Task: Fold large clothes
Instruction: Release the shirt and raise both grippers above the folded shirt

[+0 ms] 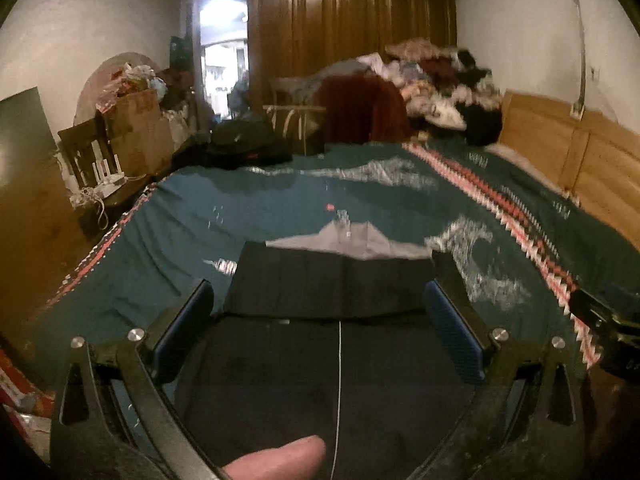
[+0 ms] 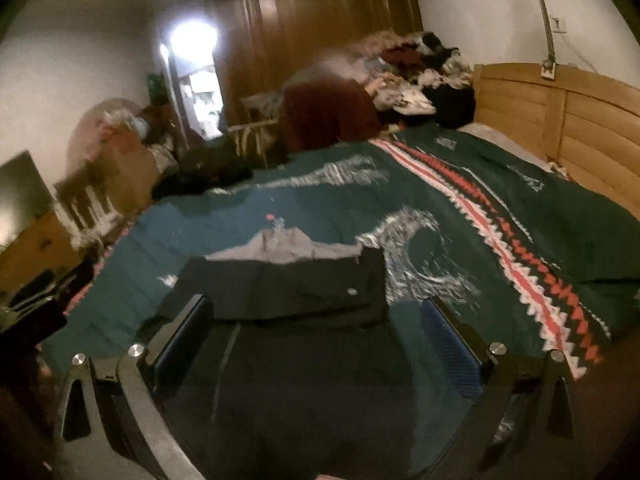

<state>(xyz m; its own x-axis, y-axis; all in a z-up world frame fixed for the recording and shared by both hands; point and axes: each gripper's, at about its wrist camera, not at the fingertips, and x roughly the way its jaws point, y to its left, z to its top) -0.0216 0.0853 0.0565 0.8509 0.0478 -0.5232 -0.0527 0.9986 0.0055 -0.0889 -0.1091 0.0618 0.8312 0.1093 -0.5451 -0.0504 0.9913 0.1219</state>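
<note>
Both grippers above the bed, jaws wide apart, nothing held.

Left gripper (image 1: 320,320) and right gripper (image 2: 316,332) hover over the folded dark garment (image 1: 332,284) on the teal bedspread (image 1: 180,224); behind it, a clothes pile (image 1: 440,88). Only the left view shows a fingertip (image 1: 280,458).

I see the dark garment (image 1: 332,280) lying flat on the teal bedspread, folded over itself, its grey lining (image 1: 352,238) exposed at the far edge

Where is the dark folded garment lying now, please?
In both wrist views the dark garment lies low and central on the teal bedspread, its grey lining showing at the far edge.
</note>
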